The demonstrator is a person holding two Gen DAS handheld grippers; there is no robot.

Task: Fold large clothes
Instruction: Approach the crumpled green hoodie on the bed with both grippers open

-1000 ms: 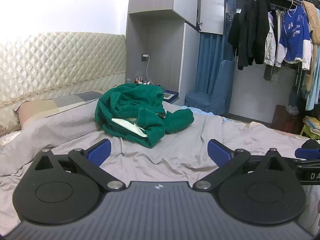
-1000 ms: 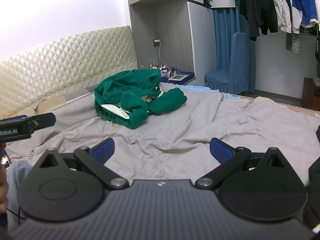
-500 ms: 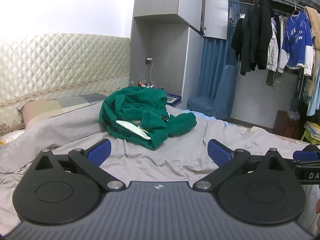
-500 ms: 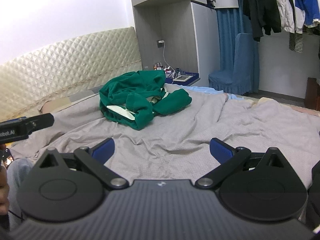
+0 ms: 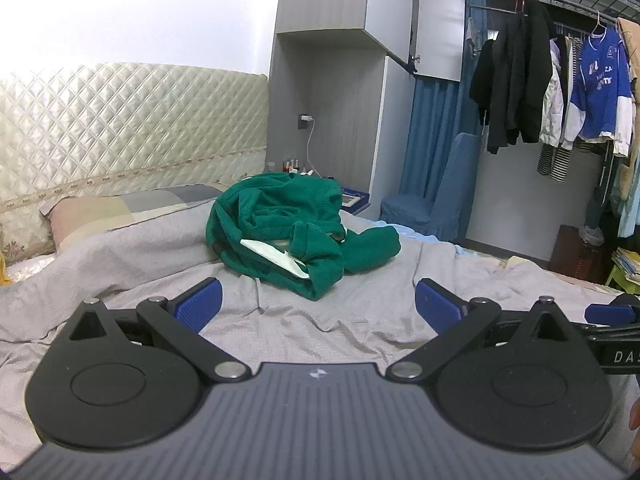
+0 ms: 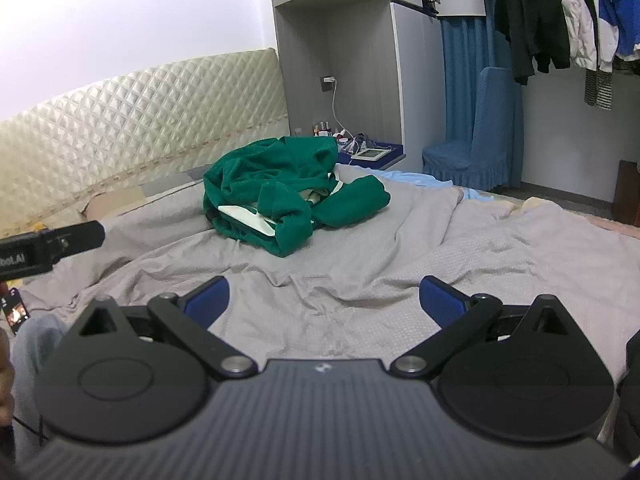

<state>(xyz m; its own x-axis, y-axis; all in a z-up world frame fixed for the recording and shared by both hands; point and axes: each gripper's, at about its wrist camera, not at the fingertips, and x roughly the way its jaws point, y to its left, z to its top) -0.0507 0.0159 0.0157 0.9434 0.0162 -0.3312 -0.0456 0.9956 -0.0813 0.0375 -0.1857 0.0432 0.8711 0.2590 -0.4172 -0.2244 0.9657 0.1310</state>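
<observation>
2 grippers hang over the grey bedsheet [image 5: 360,320], each with its blue-padded fingers spread wide and nothing between them. The left gripper [image 5: 318,304] points at a crumpled green garment [image 5: 296,228], which lies ahead of the fingertips and well apart from them, roughly on the line between the 2 pads. From the right gripper [image 6: 324,298] the same green garment [image 6: 280,192] sits ahead and toward the left finger [image 6: 208,298], also out of reach. The garment is bunched into a heap, so its shape is hard to read; a pale strip shows in the folds, possibly a lining or trim. 1 sleeve-like roll sticks out toward the right. Beyond the right finger in the left view, the other gripper is cut off by the frame edge. Behind the heap, small items on a bedside table [image 6: 376,154] are too small to identify.
</observation>
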